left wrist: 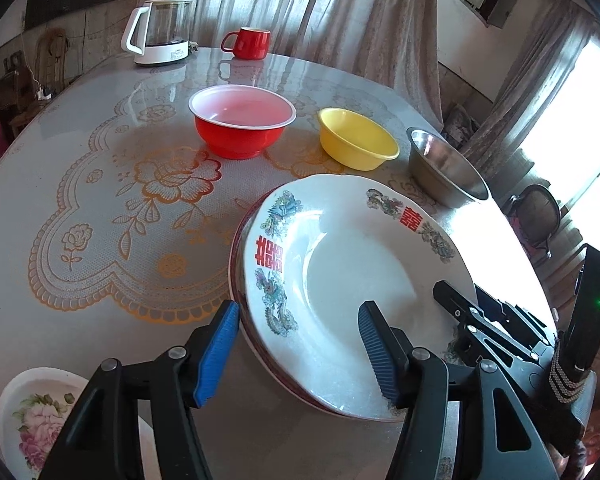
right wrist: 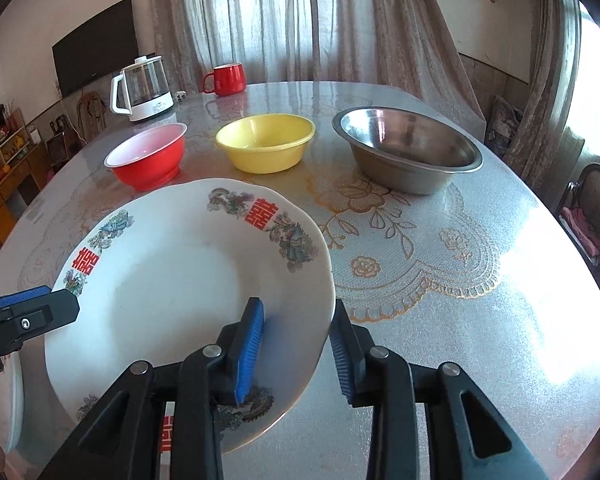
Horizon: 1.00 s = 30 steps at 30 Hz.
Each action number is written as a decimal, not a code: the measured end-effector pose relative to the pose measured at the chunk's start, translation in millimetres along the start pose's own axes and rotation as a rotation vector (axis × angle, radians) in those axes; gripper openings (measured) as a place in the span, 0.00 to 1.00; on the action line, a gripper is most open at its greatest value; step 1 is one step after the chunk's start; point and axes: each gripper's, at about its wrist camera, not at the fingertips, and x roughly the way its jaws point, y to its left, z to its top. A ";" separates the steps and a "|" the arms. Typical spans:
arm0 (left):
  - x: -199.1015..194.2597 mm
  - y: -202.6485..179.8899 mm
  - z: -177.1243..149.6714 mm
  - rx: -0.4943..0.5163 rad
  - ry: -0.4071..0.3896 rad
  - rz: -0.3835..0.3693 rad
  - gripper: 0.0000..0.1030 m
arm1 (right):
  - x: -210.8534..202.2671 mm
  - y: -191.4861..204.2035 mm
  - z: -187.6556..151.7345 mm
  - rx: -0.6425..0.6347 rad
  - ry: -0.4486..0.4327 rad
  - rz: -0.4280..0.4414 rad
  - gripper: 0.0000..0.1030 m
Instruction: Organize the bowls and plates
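— Left wrist view first: what are you holding?

— Nothing with that hand, by the look of it; your left gripper [left wrist: 298, 356] is released, its fingers straddling the near rim of the plate [left wrist: 360, 272], one outside the edge and one over the well, neither pad pressing. The plate sits on a lower plate [left wrist: 233, 268] whose red rim peeps out on the left, so you're working at a stack on the table [left wrist: 100, 120]. Your right gripper [left wrist: 452, 304] reaches in on the plate's far edge.

— Why hover there at all?

— I'd judge as a guard; if the plate slides off the stack, that hand is placed to catch it. A floral plate [left wrist: 32, 420] waits at the near left; the red bowl [left wrist: 240, 136], yellow bowl [left wrist: 356, 140] and steel bowl [left wrist: 440, 164] stand in a row behind, apart from each other.

— And the right wrist view?

— Here your right gripper [right wrist: 296, 356] is clenched on the plate [right wrist: 180, 280]; one finger lies on the inner face, the other sits under the outer rim, so the rim is pinched between them. The plate looks tipped up on that side; probably you grip the rim because a flat plate offers nothing else. Your left gripper [right wrist: 28, 312] shows at the opposite edge, beside the rim; contact I cannot tell.

— Risk?

— A one-sided pinch on glazed china may swivel; keep it low.
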 end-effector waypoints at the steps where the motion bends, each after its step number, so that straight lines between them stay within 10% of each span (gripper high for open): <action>1: -0.2 -0.3 0.0 0.004 -0.003 0.004 0.61 | -0.3 0.5 -0.6 -0.004 -0.002 0.002 0.32; 30: -15.8 14.6 -12.0 -0.026 -0.025 0.039 0.64 | -15.7 2.6 5.3 0.026 -0.027 0.015 0.45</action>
